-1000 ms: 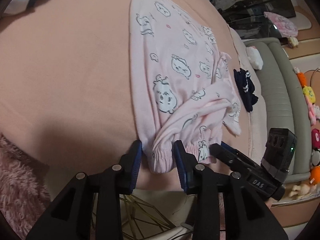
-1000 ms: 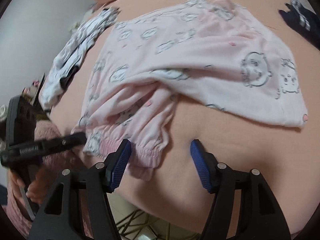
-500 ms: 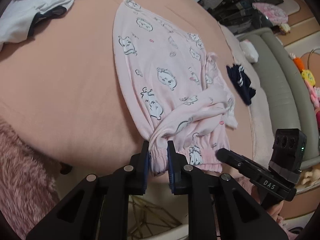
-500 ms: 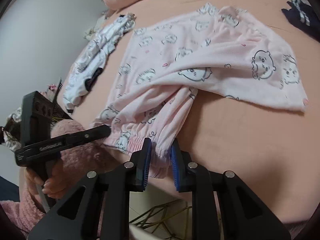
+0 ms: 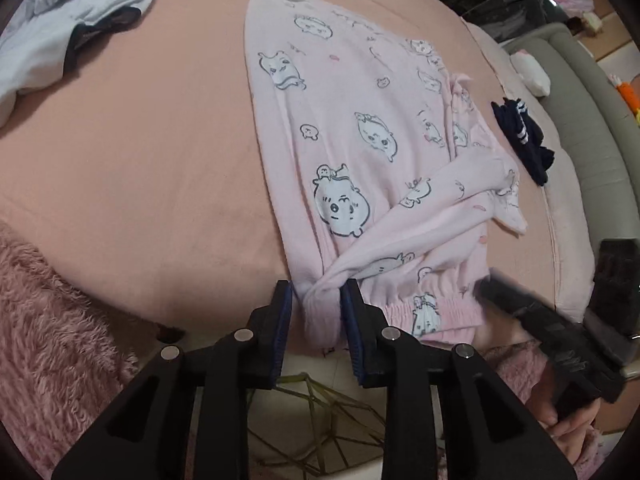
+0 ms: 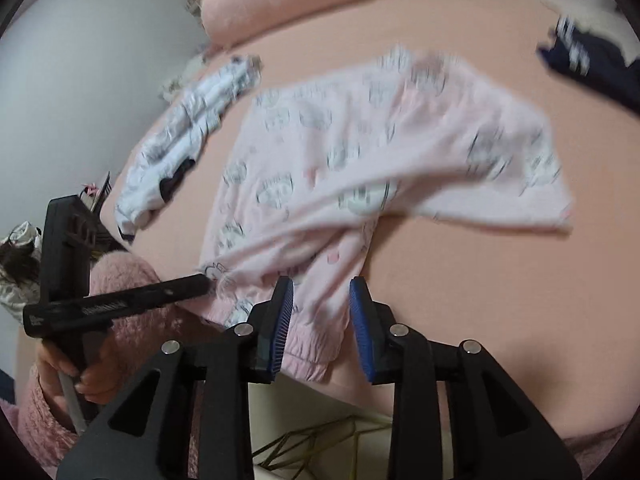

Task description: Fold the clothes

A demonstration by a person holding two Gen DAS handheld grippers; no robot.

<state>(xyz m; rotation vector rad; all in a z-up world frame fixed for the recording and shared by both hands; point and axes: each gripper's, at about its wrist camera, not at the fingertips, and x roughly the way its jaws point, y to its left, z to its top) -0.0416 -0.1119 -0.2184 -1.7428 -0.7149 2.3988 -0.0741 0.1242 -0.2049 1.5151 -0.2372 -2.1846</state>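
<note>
Pink pyjama trousers printed with cartoon animals lie on the peach bedsheet, their elastic cuffs at the near bed edge. My left gripper has its jaws partly apart around the bunched left cuff, fabric between the pads. In the right wrist view, which is blurred, the trousers spread ahead and my right gripper stands partly open with the other cuff between its fingers. Each gripper shows in the other's view, the right one and the left one.
A white garment lies at the far left of the bed and a dark navy garment at the right. A pink pillow is at the bed's head. A grey sofa stands to the right.
Both grippers closed on the trouser cuffs half a second ago. Both pairs of jaws have now widened again, with cloth still between them. The cuffs have shifted a little toward the bed edge.
</note>
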